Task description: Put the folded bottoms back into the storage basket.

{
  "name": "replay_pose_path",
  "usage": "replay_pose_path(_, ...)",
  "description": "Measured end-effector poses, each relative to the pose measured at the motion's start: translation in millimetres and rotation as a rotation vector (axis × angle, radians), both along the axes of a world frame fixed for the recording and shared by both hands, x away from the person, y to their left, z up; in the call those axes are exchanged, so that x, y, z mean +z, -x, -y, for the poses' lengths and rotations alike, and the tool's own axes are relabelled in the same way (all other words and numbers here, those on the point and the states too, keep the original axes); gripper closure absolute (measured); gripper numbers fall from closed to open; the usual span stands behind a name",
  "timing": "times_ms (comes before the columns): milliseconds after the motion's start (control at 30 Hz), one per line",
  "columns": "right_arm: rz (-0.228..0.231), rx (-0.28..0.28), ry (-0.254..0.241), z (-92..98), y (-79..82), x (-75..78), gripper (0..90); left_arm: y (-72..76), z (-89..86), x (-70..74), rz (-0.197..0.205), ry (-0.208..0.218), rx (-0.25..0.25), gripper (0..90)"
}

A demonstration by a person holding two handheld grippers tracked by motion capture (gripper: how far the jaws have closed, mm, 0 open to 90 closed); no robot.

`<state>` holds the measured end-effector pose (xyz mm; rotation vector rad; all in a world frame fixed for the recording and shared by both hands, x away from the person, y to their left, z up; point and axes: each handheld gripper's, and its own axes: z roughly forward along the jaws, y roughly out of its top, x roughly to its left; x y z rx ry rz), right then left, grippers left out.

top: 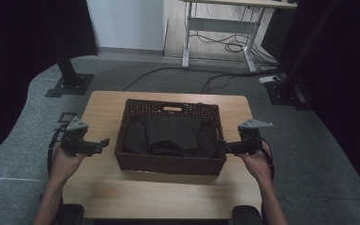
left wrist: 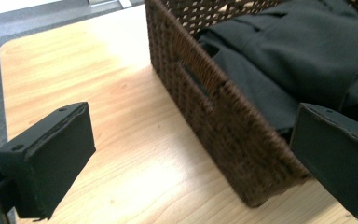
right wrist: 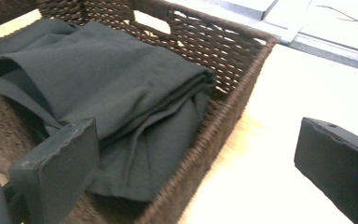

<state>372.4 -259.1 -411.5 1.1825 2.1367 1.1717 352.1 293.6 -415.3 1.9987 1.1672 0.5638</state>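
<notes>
My left tool sits at the left end of the basket, its jaws spread wide with nothing between them. In the left gripper view one jaw hangs over the bare surface and the other is in front of the basket's near corner; I cannot tell whether that jaw touches the weave. A handle slot is cut into the basket wall facing this tool.

My right tool sits at the right end of the basket, jaws likewise spread wide and holding nothing. In the right gripper view one jaw stands over the cloth inside the basket and the other over the surface outside the rim.

The basket is dark brown wicker and stands at the middle of the pale wooden surface. The cloth is dark, folded, and lies inside the basket across its floor.

Beyond the surface: grey carpet, loose cables and a white desk frame.
</notes>
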Motion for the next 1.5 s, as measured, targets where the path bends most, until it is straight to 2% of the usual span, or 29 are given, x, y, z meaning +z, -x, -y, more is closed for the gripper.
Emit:
replay_pose_path(333, -0.011, -0.066, -0.021, 30.3, 6.9, -17.8, 1.4, 9.4, -13.2, -29.4, 0.004, -0.01, 0.017, 0.0)
replay_pose_path(567, -0.023, -0.085, -0.016, 39.5, 13.2, -33.6, 2.9, 14.8, -18.4, -49.7, 0.0, -0.007, 0.028, 0.0)
replay_pose_path(1200, -0.083, -0.094, 0.001, 35.5, 25.5, -87.0, 1.4, 21.7, -8.6, -97.8, -0.059, 0.006, 0.018, 0.0)
replay_pose_path(1500, -0.118, -0.097, 0.01, 30.2, 28.4, -108.7, 0.0, 21.3, -1.7, -114.2, -0.092, -0.029, 0.009, 0.0)
